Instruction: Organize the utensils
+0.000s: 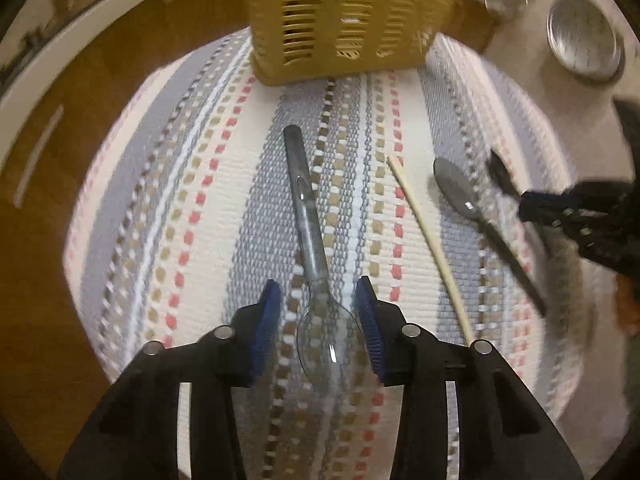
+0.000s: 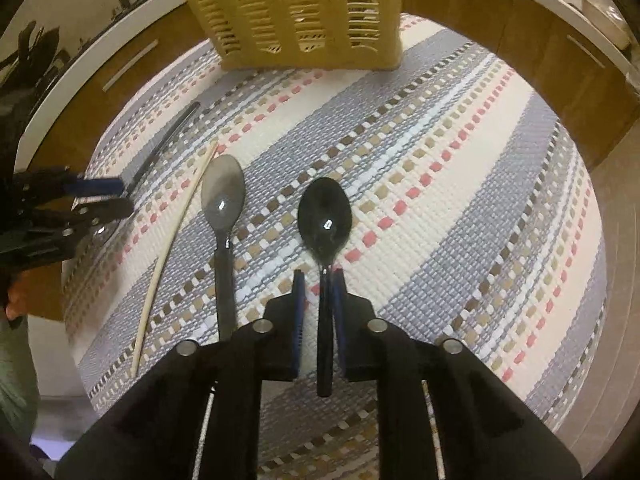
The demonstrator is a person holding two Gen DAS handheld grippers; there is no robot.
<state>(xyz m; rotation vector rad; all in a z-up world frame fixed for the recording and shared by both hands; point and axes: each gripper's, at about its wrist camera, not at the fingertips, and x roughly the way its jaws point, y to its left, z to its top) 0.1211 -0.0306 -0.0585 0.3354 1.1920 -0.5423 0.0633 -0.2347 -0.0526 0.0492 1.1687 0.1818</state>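
1. Your right claw [image 2: 318, 280] is nearly closed around the handle of the black spoon [image 2: 325, 216]. One blue pad lies against the handle, while the other shows a thin gap, so I judge the grip as forming, not yet firm. The bowl points ahead of the claw, toward the yellow slotted basket [image 2: 296, 12], which suits a straight carry forward.

2. Your left claw [image 1: 318, 304] stands wide open, holding nothing. Its blue pads [image 1: 268, 320] straddle the clear spoon [image 1: 316, 280] where the neck meets the bowl, with space on both sides. The bowl lies nearest the claw and the handle runs away ahead, so closing here would catch the narrow neck; that looks deliberate, since the bowl is too broad to pinch well.

3. To the left of your right claw lie the grey spoon [image 2: 223, 196], just beside the black one, then the wooden chopstick [image 2: 176, 236] a little farther out. Both rest flat on the striped woven mat [image 2: 460, 184], untouched.

4. From the left claw's side, the chopstick [image 1: 430, 248] and grey spoon [image 1: 460, 192] sit to its right, between your two claws.

5. The yellow slotted basket [image 1: 344, 12] stands upright at the far edge of the mat, ahead of both claws. I cannot tell from either view what already sits in it.

6. My judgement: several utensils are still out on the mat, so the sorting is far from finished.
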